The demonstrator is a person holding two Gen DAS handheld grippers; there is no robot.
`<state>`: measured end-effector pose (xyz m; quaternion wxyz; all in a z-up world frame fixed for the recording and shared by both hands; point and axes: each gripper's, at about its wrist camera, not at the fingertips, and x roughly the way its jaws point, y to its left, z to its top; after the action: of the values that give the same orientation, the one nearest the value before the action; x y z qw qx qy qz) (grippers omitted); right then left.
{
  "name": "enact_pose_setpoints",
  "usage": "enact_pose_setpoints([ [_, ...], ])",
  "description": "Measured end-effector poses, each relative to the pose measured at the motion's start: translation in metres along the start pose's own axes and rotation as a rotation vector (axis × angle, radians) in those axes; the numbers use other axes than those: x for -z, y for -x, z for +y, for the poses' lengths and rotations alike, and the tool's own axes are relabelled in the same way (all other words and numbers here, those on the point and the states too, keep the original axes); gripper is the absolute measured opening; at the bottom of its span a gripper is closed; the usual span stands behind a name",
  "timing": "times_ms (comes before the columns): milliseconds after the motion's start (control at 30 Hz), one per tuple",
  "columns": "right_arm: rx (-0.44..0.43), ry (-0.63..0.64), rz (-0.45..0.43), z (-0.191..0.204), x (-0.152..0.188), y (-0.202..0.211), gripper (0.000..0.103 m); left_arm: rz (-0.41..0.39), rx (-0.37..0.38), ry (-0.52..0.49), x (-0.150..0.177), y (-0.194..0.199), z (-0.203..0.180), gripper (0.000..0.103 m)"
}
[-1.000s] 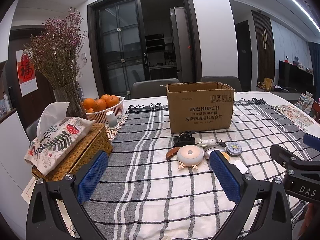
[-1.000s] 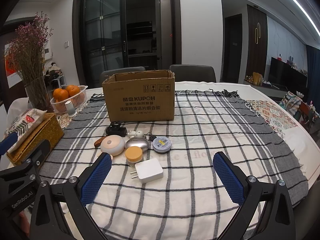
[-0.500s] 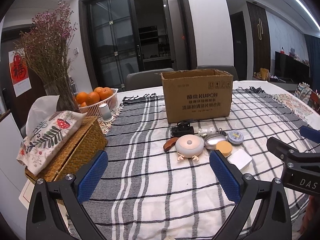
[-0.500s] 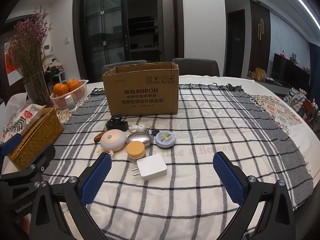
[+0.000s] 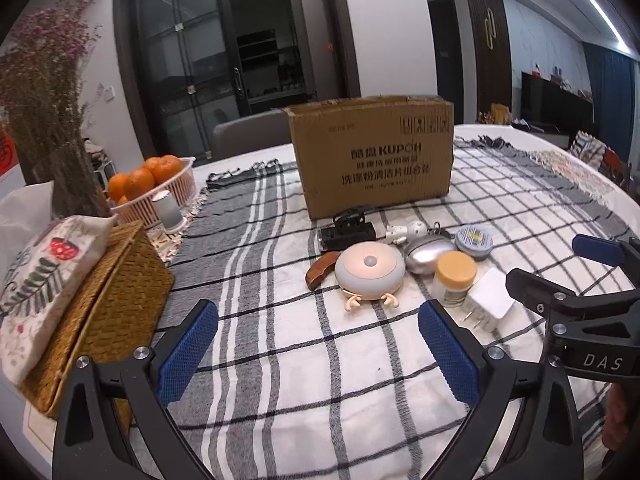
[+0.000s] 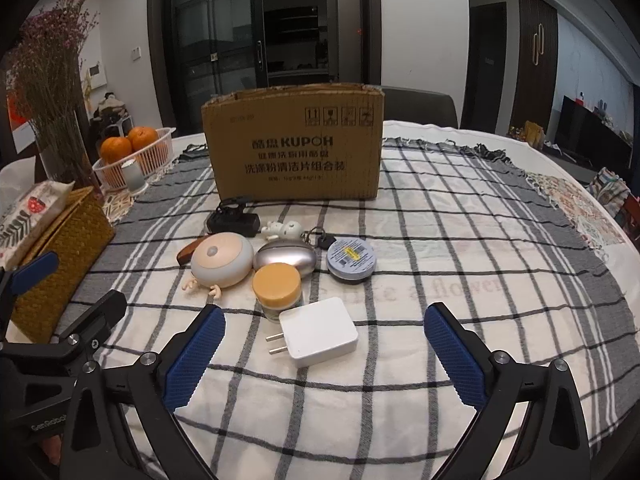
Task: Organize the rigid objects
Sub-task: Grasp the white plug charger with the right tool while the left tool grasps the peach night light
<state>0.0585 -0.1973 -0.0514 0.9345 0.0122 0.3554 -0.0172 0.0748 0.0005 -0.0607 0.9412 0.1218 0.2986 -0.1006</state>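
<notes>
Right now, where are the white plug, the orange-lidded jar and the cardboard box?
white plug [image 6: 320, 332], right wrist view, top face.
orange-lidded jar [image 6: 276, 284], right wrist view, lid.
cardboard box [image 6: 296, 152], right wrist view, printed front.

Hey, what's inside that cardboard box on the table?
Can't tell. The cardboard box is open-topped, but both views show only its outer walls and rim; the inside is hidden.

Bare checked cloth lies open on the desk [image 6: 460, 240] right of the white charger [image 6: 318, 332], while the cardboard box [image 6: 296, 144] walls off the packed cluster behind.
</notes>
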Motion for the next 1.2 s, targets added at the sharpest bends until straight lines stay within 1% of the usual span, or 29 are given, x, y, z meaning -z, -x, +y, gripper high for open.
enact_pose_setpoints([
  [133, -0.005, 0.003, 0.043, 0.002, -0.001, -0.02, 0.095, 0.039, 0.039, -0.013, 0.001, -0.016, 0.001, 0.1],
  [233, -0.002, 0.002, 0.077, 0.002, -0.001, -0.035, 0.092, 0.05, 0.063, -0.033, 0.0, -0.028, 0.0, 0.099],
  [400, 0.014, 0.003, 0.124, 0.0, 0.0, -0.055, 0.087, 0.058, 0.083, -0.072, -0.004, -0.046, -0.003, 0.096],
  [567, 0.001, -0.005, 0.171, -0.001, 0.002, -0.068, 0.082, 0.062, 0.113, -0.087, -0.009, -0.062, -0.005, 0.093],
  [633, -0.003, -0.005, 0.183, 0.0, 0.003, -0.071, 0.08, 0.066, 0.128, -0.087, -0.01, -0.067, -0.006, 0.09],
  [867, -0.019, -0.018, 0.218, -0.003, 0.005, -0.08, 0.074, 0.071, 0.185, -0.094, -0.015, -0.082, -0.013, 0.089],
  [1000, -0.043, -0.031, 0.226, -0.005, 0.004, -0.084, 0.069, 0.084, 0.209, -0.098, -0.018, -0.091, -0.017, 0.08],
  [1100, -0.061, -0.033, 0.233, -0.004, 0.004, -0.086, 0.064, 0.106, 0.226, -0.096, -0.02, -0.099, -0.02, 0.078],
  [1200, -0.073, -0.036, 0.239, -0.005, 0.003, -0.087, 0.063, 0.121, 0.242, -0.095, -0.02, -0.105, -0.023, 0.077],
])
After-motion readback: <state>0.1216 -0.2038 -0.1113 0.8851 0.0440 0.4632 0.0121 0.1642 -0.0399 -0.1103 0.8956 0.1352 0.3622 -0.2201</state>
